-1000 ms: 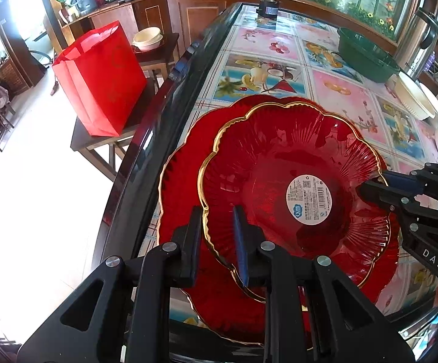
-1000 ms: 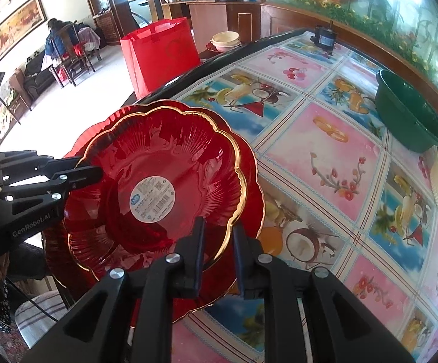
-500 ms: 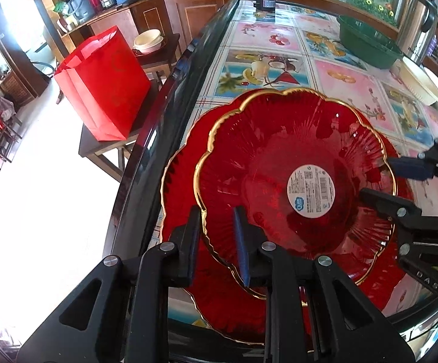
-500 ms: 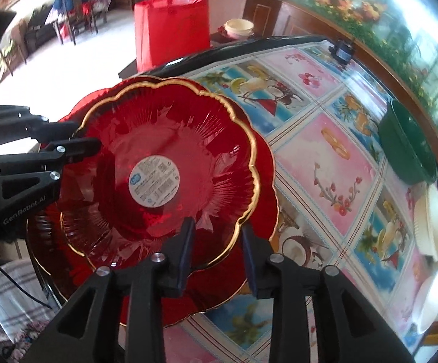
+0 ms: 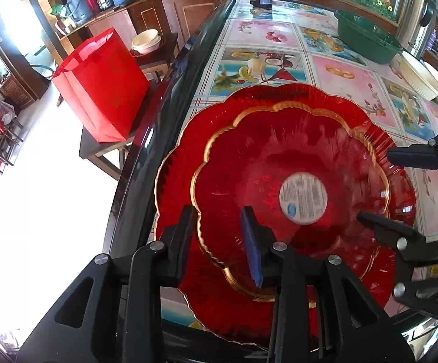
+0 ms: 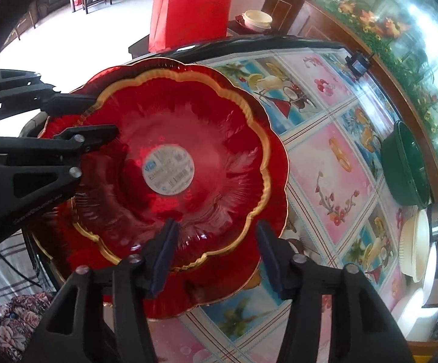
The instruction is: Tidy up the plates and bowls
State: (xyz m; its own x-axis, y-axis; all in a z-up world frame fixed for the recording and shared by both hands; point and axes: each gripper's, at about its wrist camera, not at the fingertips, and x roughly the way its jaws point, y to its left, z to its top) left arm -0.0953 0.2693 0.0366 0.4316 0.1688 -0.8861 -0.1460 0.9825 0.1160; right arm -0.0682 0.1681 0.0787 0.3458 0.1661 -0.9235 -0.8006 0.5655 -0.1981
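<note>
Both tongs have just been opening up. Low in the left wrist view, the left gripper point(image 5: 222, 233) has its jaws apart, with the gold edge of the small red plate point(image 5: 279, 151) between them but not squeezed. Low in the right wrist view, the right gripper point(image 6: 215, 254) stands wider, with the plate's edge loose between its jaws too. This small red plate sits on top of the big red plate point(image 6: 276, 157), in the middle of both views. A round white sticker point(image 6: 168, 169) sits in its middle. Both plates rest on the table point(image 5: 355, 81) with fruit pictures. A green bowl point(image 5: 367, 39) sits at the upper right.
</note>
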